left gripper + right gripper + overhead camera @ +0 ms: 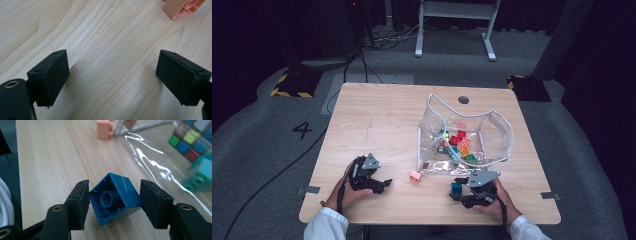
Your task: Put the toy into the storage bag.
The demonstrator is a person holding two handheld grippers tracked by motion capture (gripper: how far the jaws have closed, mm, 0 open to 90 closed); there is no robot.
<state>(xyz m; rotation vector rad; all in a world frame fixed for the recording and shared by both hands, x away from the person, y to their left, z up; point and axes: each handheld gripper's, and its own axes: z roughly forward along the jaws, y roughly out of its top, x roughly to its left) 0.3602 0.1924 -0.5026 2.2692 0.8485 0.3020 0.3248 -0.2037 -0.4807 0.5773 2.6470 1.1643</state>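
Right tongs [113,201] clamped on a dark blue brick [115,198], tilted, hollow underside showing, just above the table [377,120], beside the clear bag [499,137] of bricks; left tongs [112,77] apart, nothing between; pink brick [415,175] between them

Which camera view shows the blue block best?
The right gripper view: the blue block sits close and tilted between the jaws of the right gripper, its hollow underside facing the camera. In the high view it is a small blue shape at that gripper.
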